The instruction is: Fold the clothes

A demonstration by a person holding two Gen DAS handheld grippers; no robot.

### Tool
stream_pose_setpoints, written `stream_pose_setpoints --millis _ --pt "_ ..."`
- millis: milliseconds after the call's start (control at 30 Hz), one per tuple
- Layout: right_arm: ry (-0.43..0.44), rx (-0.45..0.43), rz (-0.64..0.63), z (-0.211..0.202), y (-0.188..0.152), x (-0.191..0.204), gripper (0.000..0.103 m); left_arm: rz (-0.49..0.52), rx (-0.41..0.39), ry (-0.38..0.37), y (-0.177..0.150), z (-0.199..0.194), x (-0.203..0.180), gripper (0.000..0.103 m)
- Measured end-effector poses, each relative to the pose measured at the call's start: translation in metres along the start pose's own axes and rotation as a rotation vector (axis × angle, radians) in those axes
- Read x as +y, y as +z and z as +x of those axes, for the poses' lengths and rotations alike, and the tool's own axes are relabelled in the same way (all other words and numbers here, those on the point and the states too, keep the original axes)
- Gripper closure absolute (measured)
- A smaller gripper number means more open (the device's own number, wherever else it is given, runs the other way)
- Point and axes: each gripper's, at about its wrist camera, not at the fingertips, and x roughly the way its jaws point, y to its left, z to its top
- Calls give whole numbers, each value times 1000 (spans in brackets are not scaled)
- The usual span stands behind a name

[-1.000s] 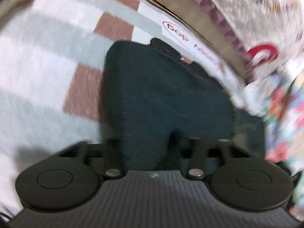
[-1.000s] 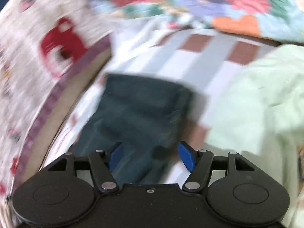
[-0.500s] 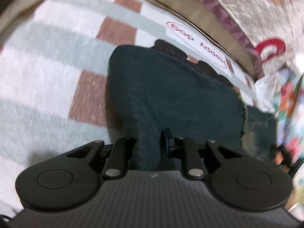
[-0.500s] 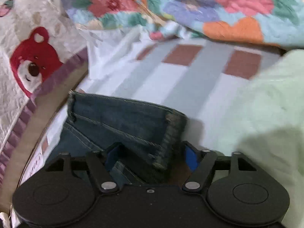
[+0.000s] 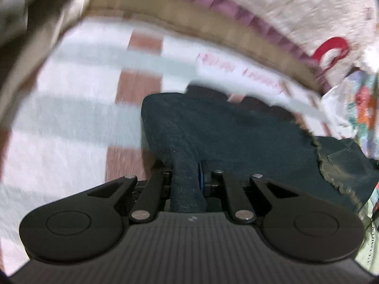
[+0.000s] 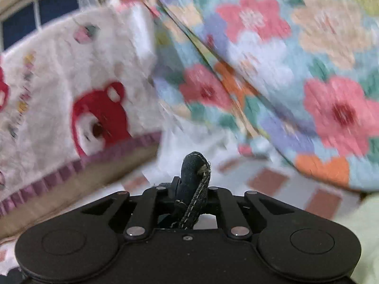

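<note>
Left wrist view: left gripper (image 5: pixel 187 177) and right gripper (image 6: pixel 193 184) each clamp the jeans (image 5: pixel 236 137); carry both corners level toward twelve o'clock.

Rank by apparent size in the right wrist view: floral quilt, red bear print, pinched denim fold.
1. floral quilt, largest.
2. red bear print.
3. denim fold, smallest, though nearest the camera, clamped in the right gripper.

Soft, even indoor light; both fisheye views bend at the edges, their backgrounds smeared by motion blur.
</note>
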Motion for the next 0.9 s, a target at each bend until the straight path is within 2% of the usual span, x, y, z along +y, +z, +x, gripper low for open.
stream_pose_setpoints --millis 67,133,200,233,300,367,400,500,567,700,733,767,800,833,900 --pt "-23 78 50 11 -14 -11 89 10 24 22 -4 5 2 80" --pt "-35 92 162 8 -22 -19 83 -5 17 49 -4 -4 2 69" --pt "1 84 226 3 -24 -22 74 -10 2 71 -4 -15 -1 68" --pt "10 82 229 1 -23 -23 73 27 -26 66 -4 -23 -7 68" --pt "18 95 216 1 -21 -24 58 146 -85 57 -6 -39 -29 68" --pt "24 128 252 1 -22 -30 52 258 -123 73 -9 -49 -54 58" --pt "26 142 276 2 -23 -34 50 273 -128 67 -9 -51 -63 55" --pt "-7 181 315 3 -30 -42 47 288 -145 74 -7 -55 -82 53" --pt "-29 212 316 3 -34 -44 44 279 -155 129 -8 -57 -83 53" --pt "-46 289 328 1 -42 -48 41 180 -201 225 -3 -68 -66 53" --pt "-50 311 331 1 -44 -49 41 189 -220 264 -2 -72 -66 48" --pt "-49 329 333 1 -47 -49 40 218 -236 308 -1 -76 -66 37" --pt "-44 343 337 2 -50 -50 37 265 -241 353 -1 -77 -67 32" --pt "-37 353 339 5 -55 -49 36 278 -232 358 -1 -77 -66 31" --pt "-16 347 297 9 -59 -39 32 252 -203 308 -1 -77 -58 33"
